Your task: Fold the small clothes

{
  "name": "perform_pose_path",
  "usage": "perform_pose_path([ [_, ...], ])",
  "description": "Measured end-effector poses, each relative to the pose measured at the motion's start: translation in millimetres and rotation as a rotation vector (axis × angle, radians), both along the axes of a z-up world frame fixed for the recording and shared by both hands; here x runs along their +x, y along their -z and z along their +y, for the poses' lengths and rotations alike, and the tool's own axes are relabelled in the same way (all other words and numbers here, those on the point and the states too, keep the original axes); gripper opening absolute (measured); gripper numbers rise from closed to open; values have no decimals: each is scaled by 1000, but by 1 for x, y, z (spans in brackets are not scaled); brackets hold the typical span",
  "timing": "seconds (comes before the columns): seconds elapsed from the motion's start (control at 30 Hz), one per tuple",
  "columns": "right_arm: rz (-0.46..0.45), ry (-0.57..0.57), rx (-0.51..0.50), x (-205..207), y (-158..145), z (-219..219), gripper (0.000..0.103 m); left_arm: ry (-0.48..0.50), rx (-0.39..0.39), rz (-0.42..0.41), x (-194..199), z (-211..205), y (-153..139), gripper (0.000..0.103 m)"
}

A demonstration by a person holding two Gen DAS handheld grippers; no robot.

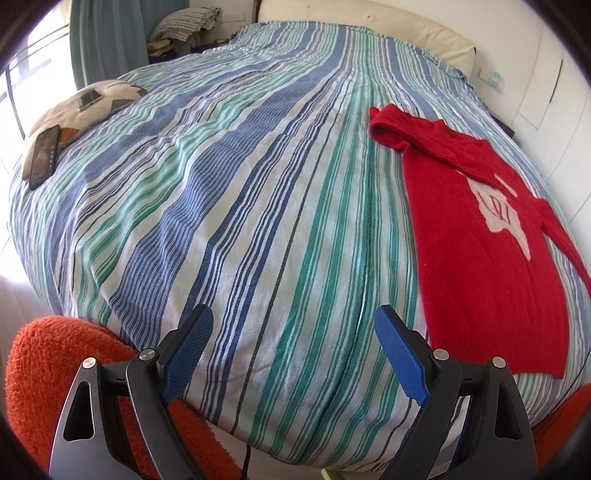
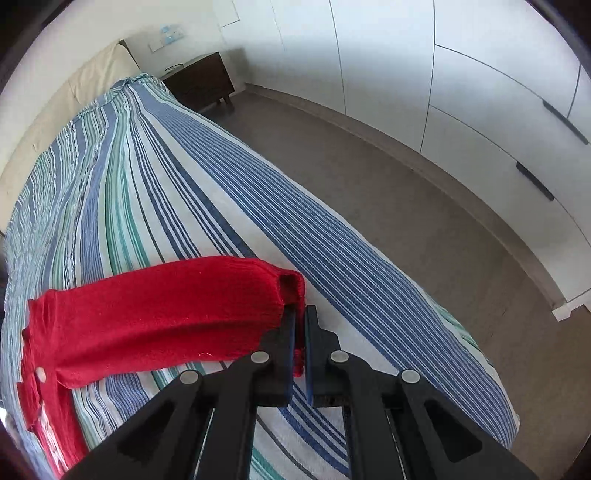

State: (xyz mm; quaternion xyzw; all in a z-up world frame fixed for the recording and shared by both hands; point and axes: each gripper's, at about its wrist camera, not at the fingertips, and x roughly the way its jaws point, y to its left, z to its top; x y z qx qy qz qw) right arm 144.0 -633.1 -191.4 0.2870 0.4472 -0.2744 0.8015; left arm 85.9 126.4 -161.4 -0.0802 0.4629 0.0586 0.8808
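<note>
A small red knitted sweater (image 1: 484, 236) is lying on a bed covered by a striped bedspread (image 1: 258, 206) in blue, green and white bands. In the left wrist view the garment is resting flat toward the right side of the bed, its hem nearest the camera and a pale motif (image 1: 502, 214) showing on its chest; one sleeve (image 1: 399, 125) is lying bent across the upper part of the body.

The left gripper (image 1: 293, 350) is hovering above the near edge of the bed with its blue-padded jaws standing wide apart and nothing between them; it is well apart from the sweater. An orange fuzzy fabric (image 1: 55, 369) is showing beneath and beside this gripper at the lower left.

The right gripper (image 2: 300, 332) is pinching the cuff of the sweater's other sleeve (image 2: 166, 317), its black jaws being pressed together on a thin fold of red knit. The sleeve is stretching leftward from the jaws, lifted off the bedspread, toward the body of the garment at the lower left edge of the right wrist view.

A patterned cushion (image 1: 85, 107) is sitting at the far left of the bed, with a dark smartphone (image 1: 44, 155) leaning on its near side and another device (image 1: 88, 99) lying on top. A cream headboard (image 1: 369, 26) is closing the far end. In the right wrist view a dark wooden nightstand (image 2: 201, 83) is standing beside the bed, and white wardrobe doors (image 2: 480, 92) are lining the wall across a grey floor (image 2: 388, 206).
</note>
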Motion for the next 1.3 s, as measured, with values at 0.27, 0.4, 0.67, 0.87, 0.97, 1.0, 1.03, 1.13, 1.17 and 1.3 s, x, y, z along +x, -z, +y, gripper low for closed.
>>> perform_pose_path([
  [0.27, -261, 101, 268, -38, -4, -30, 40, 13, 14, 0, 0, -5, 1, 90],
  [0.4, -334, 85, 417, -49, 2, -14, 40, 21, 22, 9, 1, -8, 4, 90],
  [0.67, -317, 249, 385, -39, 30, -7, 3, 28, 36, 21, 0, -10, 5, 90],
  [0.87, -166, 223, 219, -26, 22, 6, 2, -3, 4, 26, 1, -2, 7, 90],
  [0.97, -156, 208, 203, -18, 25, 6, 2, 9, 17, 29, 2, -4, 7, 90],
  [1.0, -155, 198, 195, -16, 25, 7, 2, 13, 20, 23, 1, -6, 6, 90],
  [1.03, -156, 189, 187, -18, 25, 9, 2, 16, 22, 17, 0, -6, 5, 90],
  [1.13, -172, 149, 176, -27, 25, 11, 3, 15, 16, 8, -2, -5, 3, 90],
  [1.17, -177, 137, 172, -29, 24, 10, 5, 13, 13, 8, -2, -4, 3, 90],
  [1.3, -176, 160, 112, -50, 17, 10, 17, 5, -1, 4, -3, -1, 2, 90],
])
